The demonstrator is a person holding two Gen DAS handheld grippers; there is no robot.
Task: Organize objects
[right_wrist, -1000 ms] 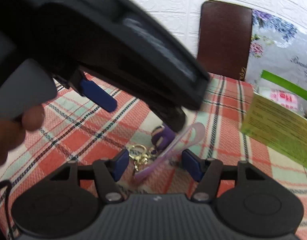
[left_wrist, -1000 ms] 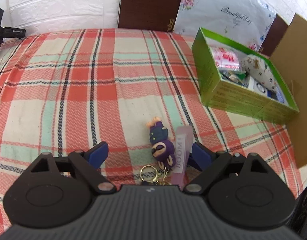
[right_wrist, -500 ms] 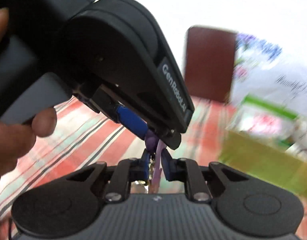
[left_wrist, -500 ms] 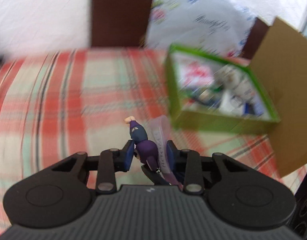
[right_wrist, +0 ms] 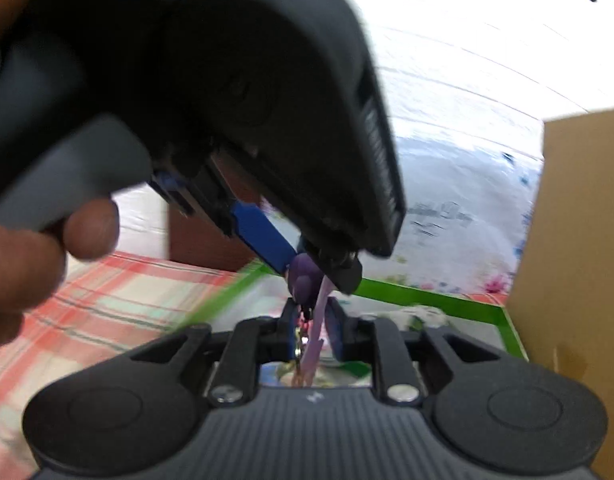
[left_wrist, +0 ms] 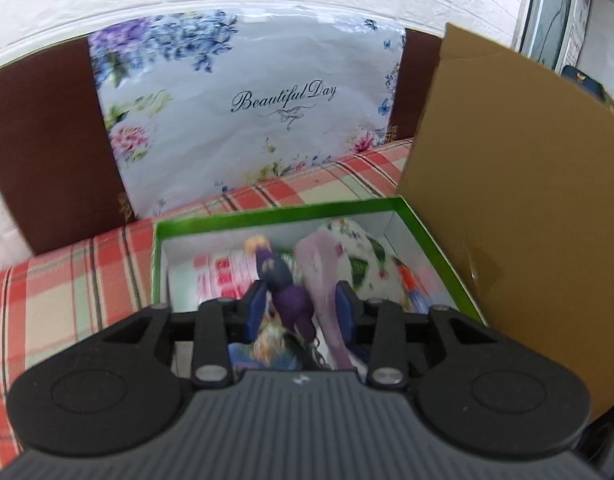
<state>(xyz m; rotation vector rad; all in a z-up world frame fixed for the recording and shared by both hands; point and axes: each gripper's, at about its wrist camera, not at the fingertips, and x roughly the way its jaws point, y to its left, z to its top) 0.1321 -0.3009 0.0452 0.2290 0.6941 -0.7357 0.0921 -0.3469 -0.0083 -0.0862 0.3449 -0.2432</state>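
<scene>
A keychain with a purple figure [left_wrist: 293,300] and a lilac strap [left_wrist: 319,264] hangs over the open green box [left_wrist: 267,212]. My left gripper [left_wrist: 301,308] grips the figure and strap between its blue pads, and its jaws are opening. In the right wrist view the left gripper [right_wrist: 307,270] is close above, with the figure [right_wrist: 303,276] in its tips. The strap [right_wrist: 321,320] and key ring dangle down between the pads of my right gripper [right_wrist: 311,324]. Its jaws are opening, and a small gap shows beside the strap. Green box rim [right_wrist: 427,296] lies just beyond.
The box holds a pink-and-white packet [left_wrist: 223,276] and a floral pouch [left_wrist: 363,248]. A cardboard panel [left_wrist: 507,200] rises right beside the box. A floral bag [left_wrist: 247,112] and a brown headboard [left_wrist: 47,140] stand behind. The plaid bedspread [left_wrist: 67,280] spreads left. A person's hand [right_wrist: 27,248] holds the left gripper.
Both grippers closed on the keychain lying on the bedspread, lifted it and carried it right, over the green box. The right jaws now stand slightly wider than half a second ago.
</scene>
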